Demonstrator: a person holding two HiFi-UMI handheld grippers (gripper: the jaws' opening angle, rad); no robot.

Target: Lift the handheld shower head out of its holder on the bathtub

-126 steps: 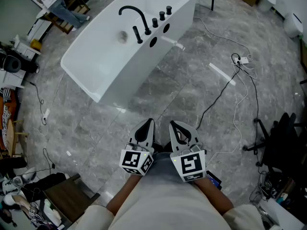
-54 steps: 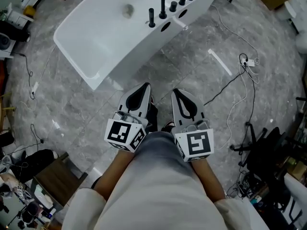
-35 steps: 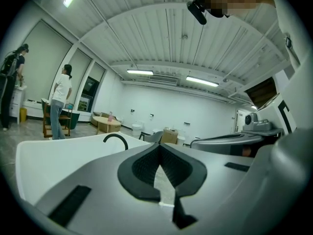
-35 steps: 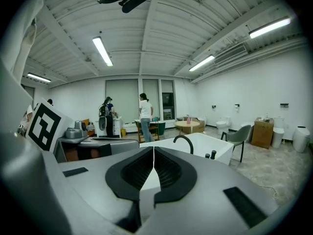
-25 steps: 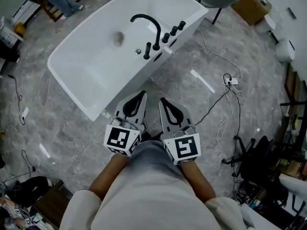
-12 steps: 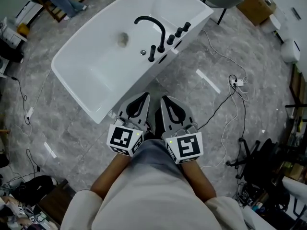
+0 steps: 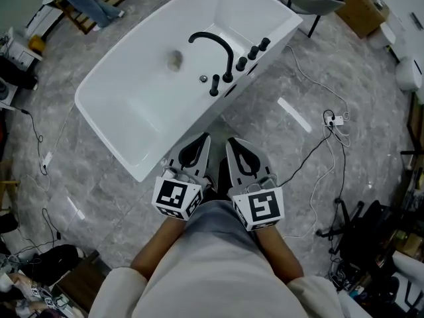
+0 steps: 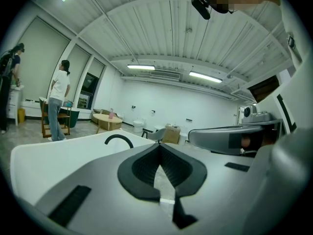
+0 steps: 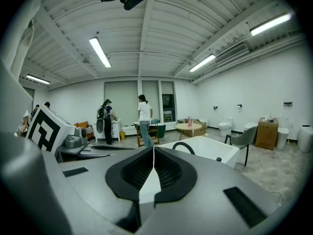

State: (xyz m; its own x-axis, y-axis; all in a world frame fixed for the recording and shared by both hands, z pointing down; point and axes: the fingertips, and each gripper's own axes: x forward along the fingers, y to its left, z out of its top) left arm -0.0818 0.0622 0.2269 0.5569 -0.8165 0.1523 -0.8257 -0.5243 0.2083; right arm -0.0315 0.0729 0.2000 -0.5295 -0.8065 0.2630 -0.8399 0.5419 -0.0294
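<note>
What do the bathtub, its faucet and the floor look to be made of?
Bathtub: glossy white, smooth and seamless, probably acrylic or ceramic. Faucet: matte black, thin curved tube, likely coated metal. Floor: grey veined tiles with faint joints, marble or marble-look tile.

Floor: grey marbled tile (image 7: 132,177), cables (image 7: 305,156) trailing at right. Far right: cardboard box (image 7: 363,8), grey chair (image 7: 311,4). White walls. Ribbed ceiling (image 9: 161,28), tube lights (image 9: 100,52) lit. Far wall: tall windows (image 9: 122,101), round table (image 9: 190,127).
</note>
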